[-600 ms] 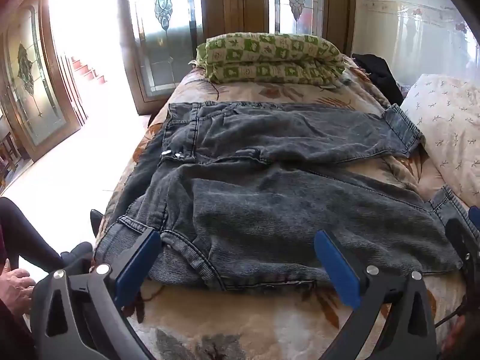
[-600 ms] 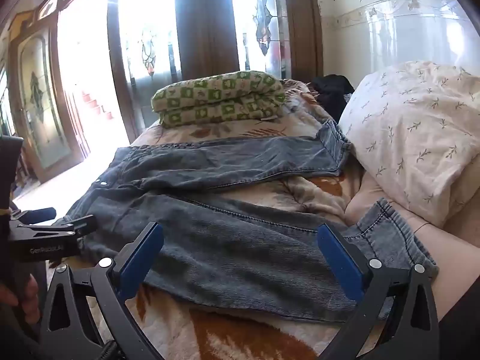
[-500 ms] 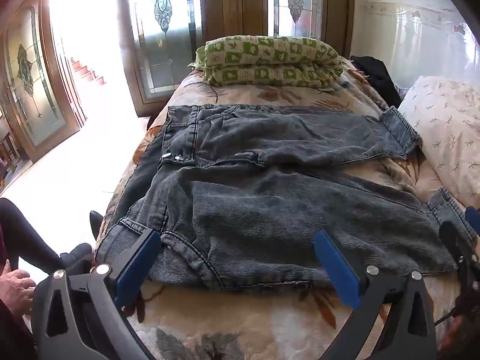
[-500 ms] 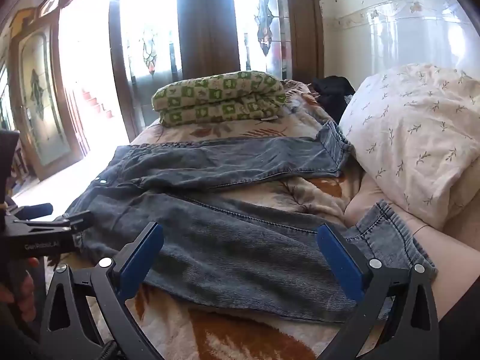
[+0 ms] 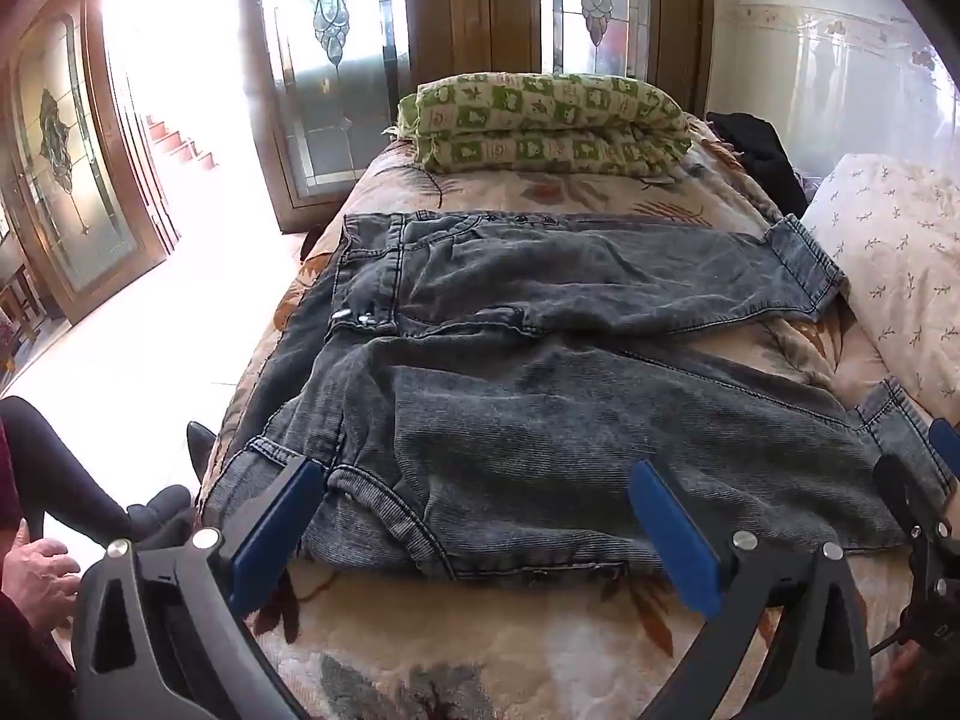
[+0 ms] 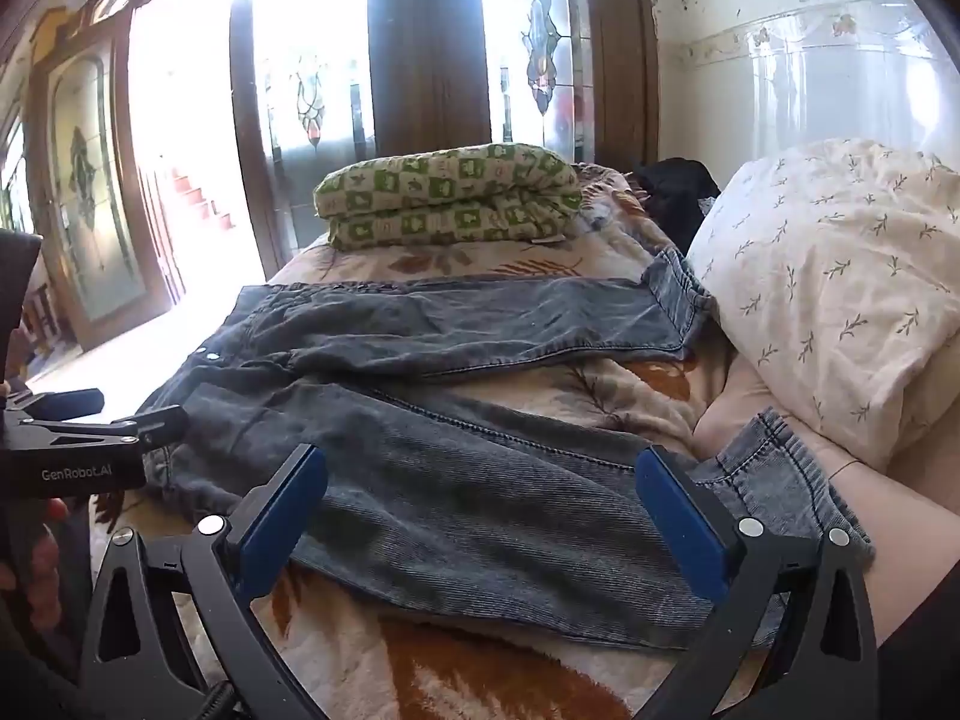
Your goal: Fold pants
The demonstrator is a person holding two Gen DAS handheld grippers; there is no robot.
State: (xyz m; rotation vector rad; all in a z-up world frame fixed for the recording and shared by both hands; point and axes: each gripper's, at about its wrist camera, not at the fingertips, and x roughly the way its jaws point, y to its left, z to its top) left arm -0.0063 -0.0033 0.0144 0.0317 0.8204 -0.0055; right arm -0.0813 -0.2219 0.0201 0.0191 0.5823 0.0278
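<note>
Grey-blue denim pants (image 5: pixel 540 420) lie spread on the floral bedspread (image 5: pixel 480 648), with the waistband at the left and the two legs splayed apart toward the right. My left gripper (image 5: pixel 474 531) hovers open over the near edge by the waist and hip, with nothing between its blue pads. My right gripper (image 6: pixel 480 516) hangs open above the near leg of the pants (image 6: pixel 480 480), whose cuff (image 6: pixel 780 480) lies to its right. The left gripper (image 6: pixel 90 426) also shows at that view's left edge, and the right gripper (image 5: pixel 924 510) at the far right of the left wrist view.
A folded green checked blanket (image 5: pixel 540 120) lies at the far end of the bed. A white floral pillow (image 6: pixel 840 300) crowds the right side beside the leg cuffs, with a black garment (image 5: pixel 756 150) behind it. The bed's left edge drops to the floor, where a person's hand (image 5: pixel 36 564) shows.
</note>
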